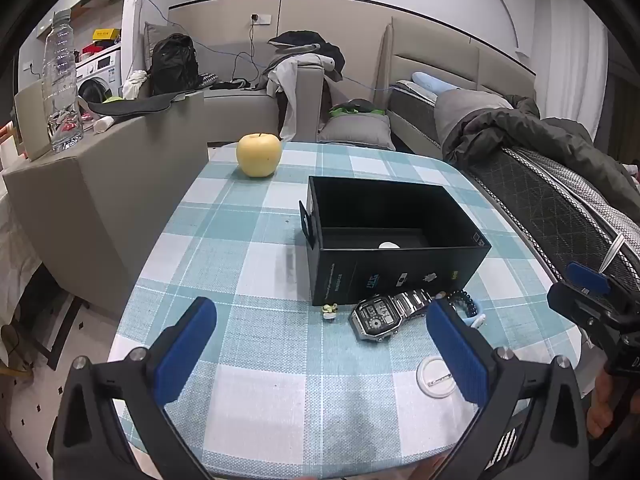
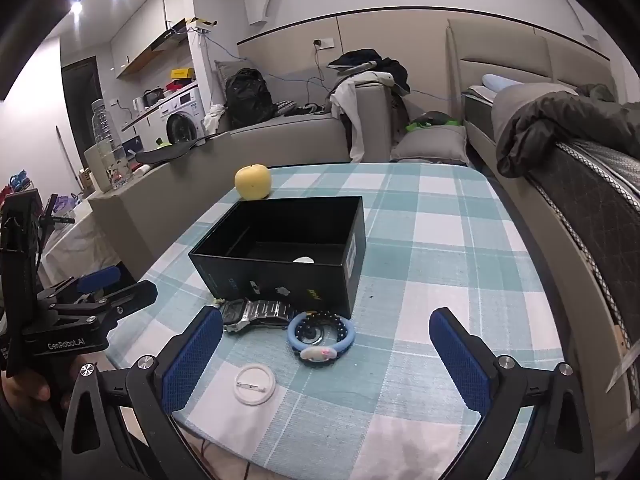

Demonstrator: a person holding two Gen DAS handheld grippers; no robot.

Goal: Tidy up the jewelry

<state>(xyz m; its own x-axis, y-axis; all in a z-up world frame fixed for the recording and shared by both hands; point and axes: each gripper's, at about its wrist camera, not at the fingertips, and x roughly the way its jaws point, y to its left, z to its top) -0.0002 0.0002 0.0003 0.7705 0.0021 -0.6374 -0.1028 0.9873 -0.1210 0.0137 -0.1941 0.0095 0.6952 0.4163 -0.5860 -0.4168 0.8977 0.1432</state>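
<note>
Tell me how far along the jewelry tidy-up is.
Done: one small white item already lies in the black box. In hand: nothing; the left gripper and right gripper both hover open and empty. Left: the watch, blue bracelet, bead bracelet, white pin badge and a tiny charm still sit on the tablecloth.

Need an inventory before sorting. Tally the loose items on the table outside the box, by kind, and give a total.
Watch: 1
Bracelets: 2, blue band and black beads
White pin badge: 1
Small green charm: 1
Apple: 1
Total: 6
</note>
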